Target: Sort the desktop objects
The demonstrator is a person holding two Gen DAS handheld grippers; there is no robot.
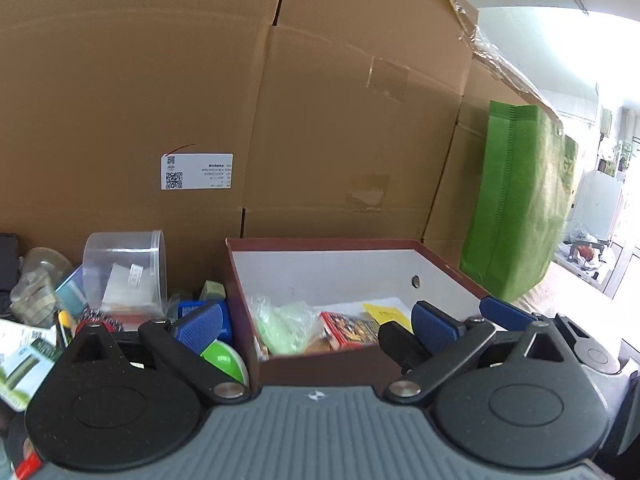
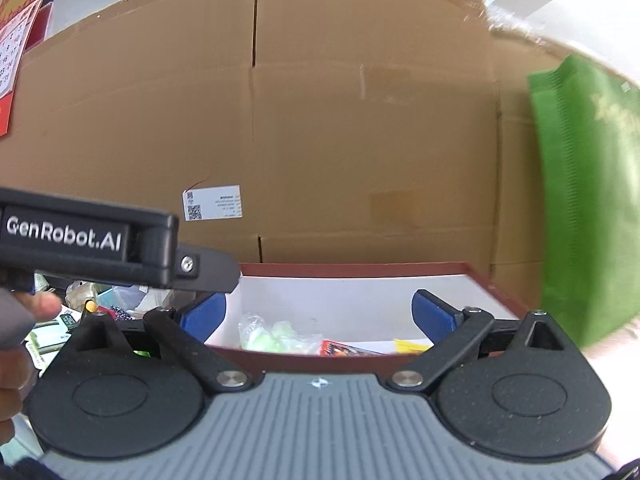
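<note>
Far left, at the foot of the cardboard cartons (image 1: 132, 92): heap of unsorted desktop clutter (image 1: 48, 312), partly cut off by the frame edge and by the gripper body.
- Clear plastic tub (image 1: 126, 272), lying tilted, papers inside. Judged light, stiff, slick-walled; best taken by the rim.
- Crumpled clear wrapping (image 1: 34, 292). Judged soft, crushable; contents not made out.
- Blue box (image 1: 188, 310), mostly masked by a finger. Judged rigid; flat sides offered the grip.
- Green round object (image 1: 222, 358), near, just left of the box wall. Only a slice visible; kind not determined.

Centre: brown box with white lining (image 1: 320, 272), open-topped, presumed sorting bin. Held, left to right:
- Pale green bagged item (image 1: 286, 326). Judged soft, light, slippery in its film.
- Red printed packet (image 1: 348, 330). Judged flat and thin; edge pinch advised.
- Yellow slip (image 1: 386, 314). Judged flimsy.
Box floor largely hidden behind the near wall.

Left gripper (image 1: 316, 324): fingers spread wide, nothing between them, straddling the box's left wall.
Right gripper (image 2: 320, 314): fingers likewise spread and unladen, low over the near rim.

Far right: green fabric bag (image 1: 516, 208), upright against the cartons. Right wrist view blurred throughout, its upper left blocked by the other gripper's housing.
</note>
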